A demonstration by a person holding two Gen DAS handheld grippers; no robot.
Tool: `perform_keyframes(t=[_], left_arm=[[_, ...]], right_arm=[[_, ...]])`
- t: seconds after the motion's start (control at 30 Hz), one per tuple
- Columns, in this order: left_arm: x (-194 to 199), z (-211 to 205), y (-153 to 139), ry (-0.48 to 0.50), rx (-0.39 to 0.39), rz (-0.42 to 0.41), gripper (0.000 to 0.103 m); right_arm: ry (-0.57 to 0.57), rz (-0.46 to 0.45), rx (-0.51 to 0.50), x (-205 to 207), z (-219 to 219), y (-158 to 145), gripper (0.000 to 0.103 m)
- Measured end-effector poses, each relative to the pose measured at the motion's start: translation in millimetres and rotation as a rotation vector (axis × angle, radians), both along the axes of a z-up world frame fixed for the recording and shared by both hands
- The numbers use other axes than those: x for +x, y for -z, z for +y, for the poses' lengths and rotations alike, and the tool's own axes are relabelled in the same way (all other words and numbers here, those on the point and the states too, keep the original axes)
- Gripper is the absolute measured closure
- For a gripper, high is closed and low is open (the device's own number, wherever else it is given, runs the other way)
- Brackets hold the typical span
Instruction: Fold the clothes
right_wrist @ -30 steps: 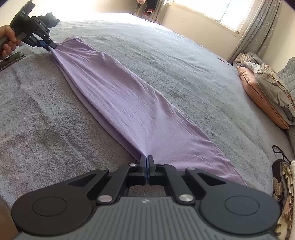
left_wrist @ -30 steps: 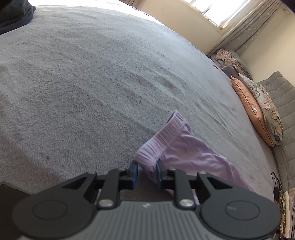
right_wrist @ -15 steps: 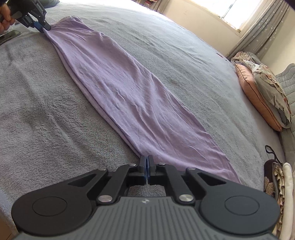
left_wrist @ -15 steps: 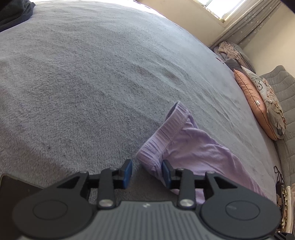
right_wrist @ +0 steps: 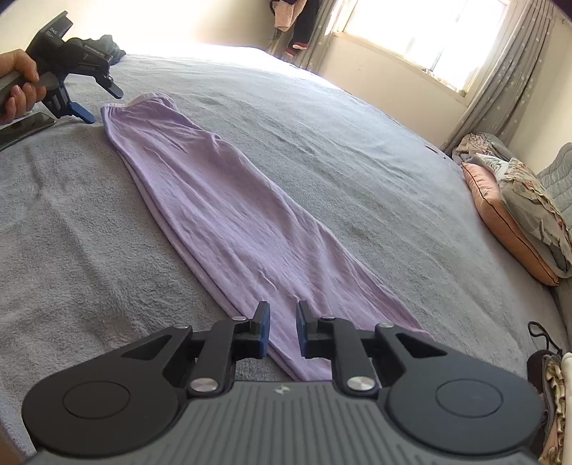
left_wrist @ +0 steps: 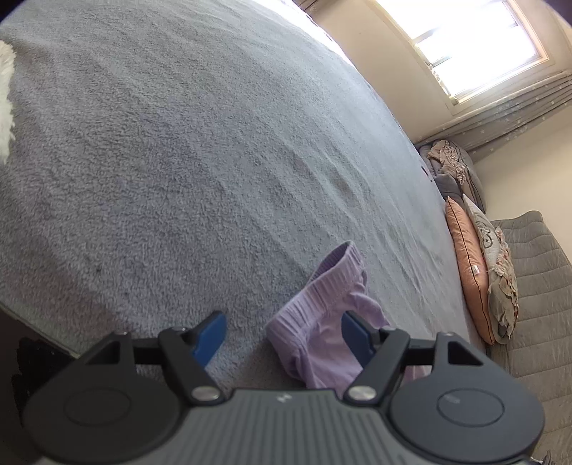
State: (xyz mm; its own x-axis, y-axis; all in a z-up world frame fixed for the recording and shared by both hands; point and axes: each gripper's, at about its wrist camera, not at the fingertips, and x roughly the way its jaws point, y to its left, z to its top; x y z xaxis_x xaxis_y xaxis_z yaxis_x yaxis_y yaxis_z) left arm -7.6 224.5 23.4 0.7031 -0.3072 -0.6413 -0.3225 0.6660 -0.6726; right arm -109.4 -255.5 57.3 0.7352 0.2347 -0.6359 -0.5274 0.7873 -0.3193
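Lilac trousers [right_wrist: 228,211] lie folded lengthwise in a long strip on the grey bed cover [right_wrist: 71,221]. Their ribbed waistband [left_wrist: 321,297] lies between the fingers of my left gripper [left_wrist: 282,332], which is wide open and holds nothing. The left gripper also shows in the right wrist view [right_wrist: 96,103], lifted just off the waistband end. My right gripper [right_wrist: 282,329] is open over the leg-hem end, with cloth lying loose under and between its fingers.
An orange pillow [right_wrist: 500,207] and patterned bedding [right_wrist: 536,200] lie along the bed's right side. A phone [right_wrist: 21,128] lies on the cover near the left hand. Dark clothing [right_wrist: 107,53] sits at the far end. A window [right_wrist: 422,32] is beyond the bed.
Both grippers have opened and let go of the trousers. The trousers now lie flat on the bed. The left gripper has lifted slightly away from the waistband.
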Motion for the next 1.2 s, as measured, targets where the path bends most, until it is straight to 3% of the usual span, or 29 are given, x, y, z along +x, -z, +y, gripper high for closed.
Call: perform_keyframes(t=[0.13, 0.2, 0.3, 0.47, 0.53, 0.6, 0.73, 0.97, 1.1, 1.17, 1.2], left_arm=[[0.5, -1.5, -1.1, 0.001, 0.018, -0.006, 0.056], [2.1, -0.3, 0.4, 0.008, -0.013, -0.009, 0.072], [3.9, 1.5, -0.2, 0.006, -0.022, -0.020, 0.080], [4.4, 3.1, -7.0, 0.005, -0.040, -0.043, 0.082], [5.8, 3.7, -7.1, 0.017, -0.062, -0.045, 0.082], [9.2, 4.3, -4.4, 0.032, -0.101, -0.040, 0.082], [7.2, 17.3, -0.9, 0.003, -0.179, -0.019, 0.081], [-2.2, 43.8, -22.3, -0.043, -0.200, -0.067, 0.074], [-1.9, 53.3, -28.7, -0.054, -0.220, -0.087, 0.068], [-1.3, 56.1, -29.9, -0.056, -0.234, -0.090, 0.068], [0.4, 57.1, -30.5, -0.058, -0.249, -0.089, 0.068]], right_arm=[[-0.030, -0.029, 0.009, 2.9, 23.2, -1.3, 0.079], [-0.037, -0.038, 0.009, 4.3, 33.6, 0.0, 0.078], [-0.042, -0.046, 0.021, 7.5, 49.5, 2.0, 0.078], [-0.035, -0.066, 0.070, 11.1, 84.6, 0.9, 0.074], [-0.042, -0.067, 0.102, 14.3, 103.4, -2.0, 0.065], [-0.061, -0.070, 0.132, 19.1, 129.1, -3.7, 0.057], [-0.140, -0.069, 0.143, 38.5, 192.4, -2.9, 0.056], [-0.432, -0.090, -0.098, 66.6, 298.2, -3.7, 0.055], [-0.533, -0.073, -0.208, 77.7, 333.3, -5.6, 0.056], [-0.565, -0.060, -0.295, 81.0, 346.8, -3.6, 0.065], [-0.558, -0.075, -0.331, 82.3, 349.2, -4.6, 0.098]])
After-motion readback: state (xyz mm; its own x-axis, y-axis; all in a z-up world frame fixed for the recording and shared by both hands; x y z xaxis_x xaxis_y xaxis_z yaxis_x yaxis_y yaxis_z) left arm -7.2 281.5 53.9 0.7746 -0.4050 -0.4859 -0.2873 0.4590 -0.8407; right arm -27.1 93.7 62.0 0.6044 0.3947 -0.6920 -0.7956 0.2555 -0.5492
